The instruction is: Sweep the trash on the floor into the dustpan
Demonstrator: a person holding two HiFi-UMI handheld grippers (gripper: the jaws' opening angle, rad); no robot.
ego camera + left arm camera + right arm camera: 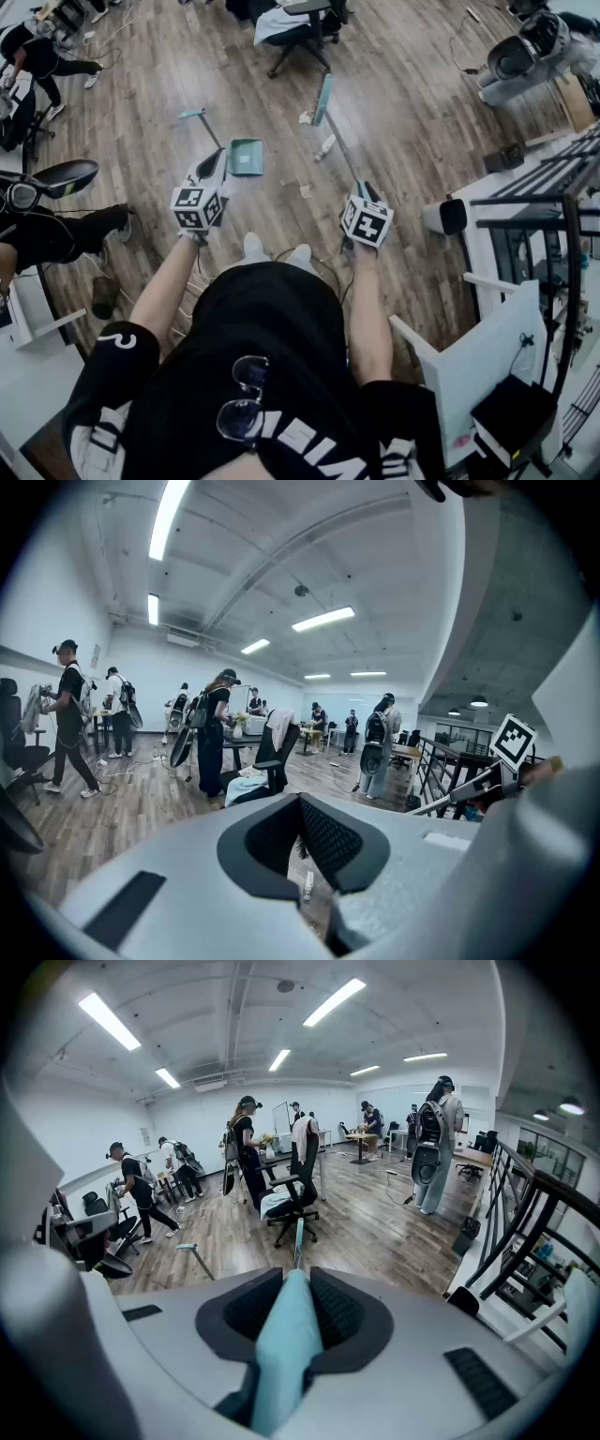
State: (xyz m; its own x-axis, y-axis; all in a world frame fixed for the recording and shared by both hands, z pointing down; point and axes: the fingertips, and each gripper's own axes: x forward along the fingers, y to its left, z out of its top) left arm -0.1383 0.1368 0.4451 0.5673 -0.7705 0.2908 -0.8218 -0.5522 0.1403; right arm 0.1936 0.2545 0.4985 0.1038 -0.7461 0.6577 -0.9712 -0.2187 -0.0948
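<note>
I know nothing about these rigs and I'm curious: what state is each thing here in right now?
left gripper: open, nothing between its jaws.
right gripper: shut on the broom.
broom: held by its handle, head out ahead.
dustpan: on the floor, not held.
trash: loose on the floor, outside the dustpan.

The trash (324, 146) is too small, perhaps paper

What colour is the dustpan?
The dustpan is teal green, clearest in the head view.
</note>
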